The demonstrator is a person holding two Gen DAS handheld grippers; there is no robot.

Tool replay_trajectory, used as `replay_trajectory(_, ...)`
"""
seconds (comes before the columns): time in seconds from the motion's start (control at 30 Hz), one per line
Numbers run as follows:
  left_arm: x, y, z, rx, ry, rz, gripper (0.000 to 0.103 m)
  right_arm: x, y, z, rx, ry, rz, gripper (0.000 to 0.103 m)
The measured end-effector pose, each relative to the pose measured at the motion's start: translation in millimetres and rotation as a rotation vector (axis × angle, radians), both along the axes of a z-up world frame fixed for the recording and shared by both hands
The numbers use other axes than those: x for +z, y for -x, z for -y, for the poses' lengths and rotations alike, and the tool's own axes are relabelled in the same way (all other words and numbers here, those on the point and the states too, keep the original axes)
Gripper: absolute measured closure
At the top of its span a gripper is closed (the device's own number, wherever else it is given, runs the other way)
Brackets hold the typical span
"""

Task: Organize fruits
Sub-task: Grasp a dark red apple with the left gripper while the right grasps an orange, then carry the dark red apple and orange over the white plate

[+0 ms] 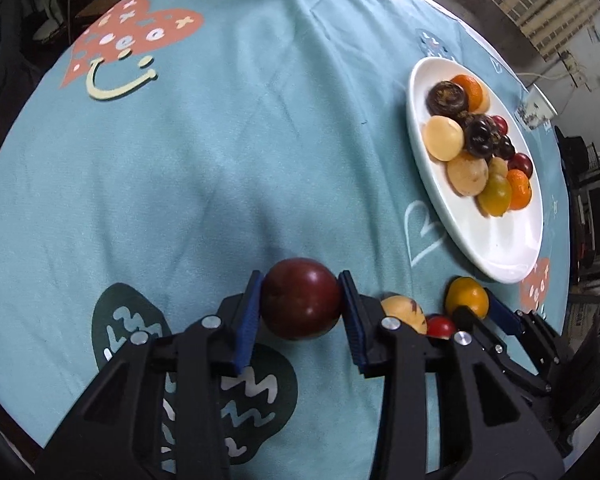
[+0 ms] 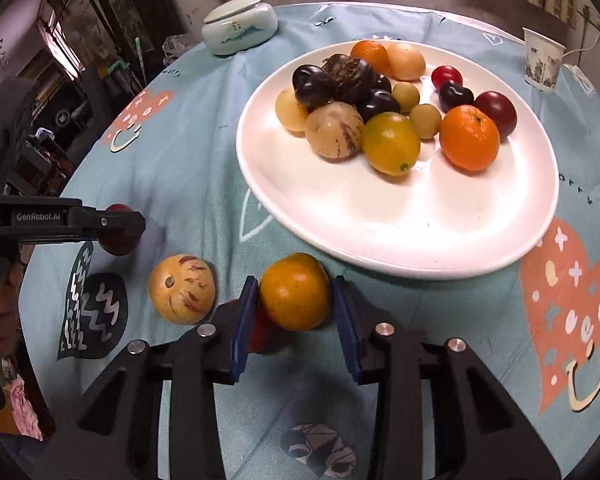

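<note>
At table's near edge, 6 o'clock of the white plate (image 2: 400, 240) | I'm gripping dark red plum (image 1: 300, 298) in left gripper (image 1: 302, 306), orange-yellow fruit (image 2: 295, 291) in right gripper (image 2: 294, 300), both clamped snug | pick step looks done | next: carrying both to plate's bare 6 o'clock part; striped melon (image 2: 182, 294) waiting.

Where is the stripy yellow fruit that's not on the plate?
In the right wrist view the stripy yellow fruit sits on the tablecloth, left of the right gripper holding an orange fruit, and nearer than the white plate.

Plate (image 2: 400, 236): ahead of you, fruit heaped on it.
Jar (image 2: 239, 28): behind plate, left.
Cup (image 2: 542, 60): behind plate, right.
</note>
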State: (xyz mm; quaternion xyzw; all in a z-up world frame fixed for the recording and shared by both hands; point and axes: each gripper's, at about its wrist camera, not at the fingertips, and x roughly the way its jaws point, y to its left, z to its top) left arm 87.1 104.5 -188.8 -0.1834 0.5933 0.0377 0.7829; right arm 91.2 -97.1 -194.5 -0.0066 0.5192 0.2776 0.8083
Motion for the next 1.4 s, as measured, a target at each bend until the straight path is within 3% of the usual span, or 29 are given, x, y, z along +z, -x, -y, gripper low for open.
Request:
replay_trajectory(0.4, 43.8, 31.7, 52.3, -0.190, -0.175, 0.136, 0.065, 3.1, 63.0, 62.4, -0.108, -0.145, -0.084, 0.066)
replay_trajectory(0.73, 64.6, 64.7, 102.4, -0.351, -0.262, 0.210, 0.065, 4.4, 116.0, 66.4, -0.104, -0.207, -0.121, 0.066)
replay_trajectory(1.1, 69.6, 60.4, 120.6, -0.396, -0.278, 0.224, 0.065, 6.2, 116.3, 69.3, -0.104, -0.225, -0.120, 0.066)
replay_trajectory(1.4, 80.3, 25.0, 131.9, -0.413, -0.294, 0.259, 0.065, 24.5, 79.1, 79.5, -0.124, -0.270, -0.056, 0.066)
